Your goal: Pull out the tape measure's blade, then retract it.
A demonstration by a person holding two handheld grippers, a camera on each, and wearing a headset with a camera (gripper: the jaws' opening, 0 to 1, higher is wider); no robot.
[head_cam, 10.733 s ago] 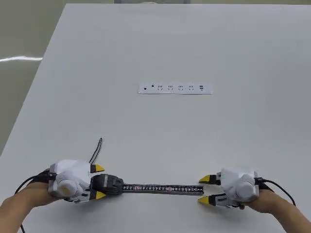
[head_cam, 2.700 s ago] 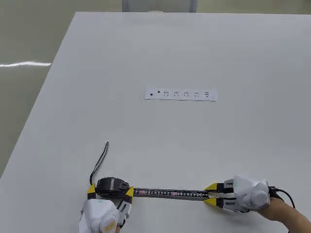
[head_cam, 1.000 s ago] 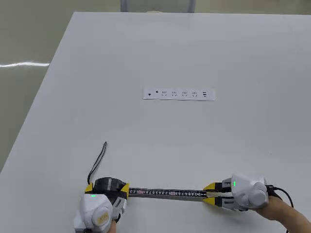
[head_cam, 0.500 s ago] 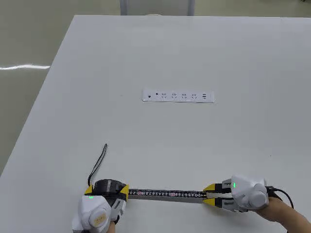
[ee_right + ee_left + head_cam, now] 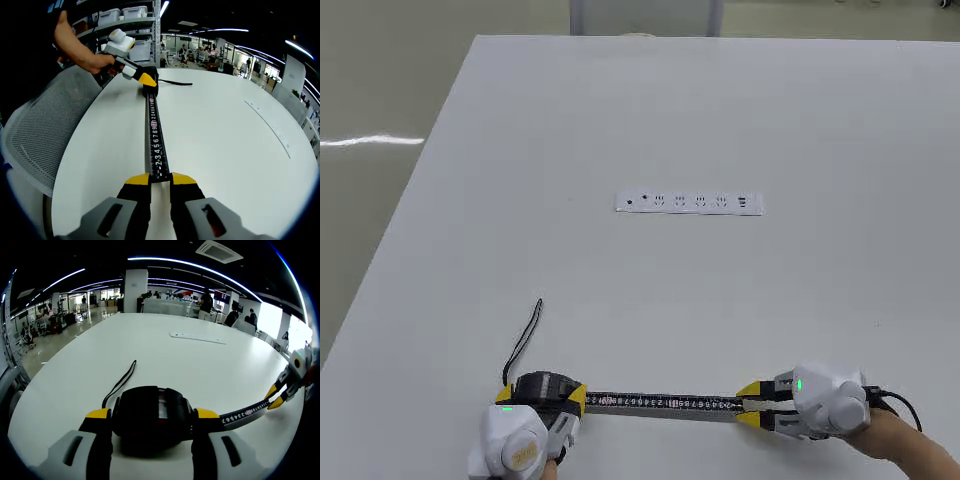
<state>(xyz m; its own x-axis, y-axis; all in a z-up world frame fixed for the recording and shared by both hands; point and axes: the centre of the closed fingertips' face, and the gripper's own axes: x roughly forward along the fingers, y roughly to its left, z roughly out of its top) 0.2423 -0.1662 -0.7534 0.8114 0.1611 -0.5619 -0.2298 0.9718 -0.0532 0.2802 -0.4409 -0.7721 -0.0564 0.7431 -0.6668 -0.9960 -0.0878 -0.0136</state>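
Bracing the tape measure case (image 5: 151,410) near the table's (image 5: 720,120) front edge with the left gripper (image 5: 542,394), jaws clamped on its two sides to stop it sliding. Pinching the blade (image 5: 660,402) at its free end with the right gripper (image 5: 154,178), jaws closed on it, holding it stretched flat along the table. Tip itself hidden, seemingly caught inside that pinch.

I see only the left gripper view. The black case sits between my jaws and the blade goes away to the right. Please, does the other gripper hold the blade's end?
Observer: Yes. In the right gripper view, the right gripper is shut on the tip of the blade; the marks from 2 upward show just beyond its jaws.
Operator: Is the blade straight or bent on its way?
Observer: The head view shows it as a straight line from the case to that gripper.
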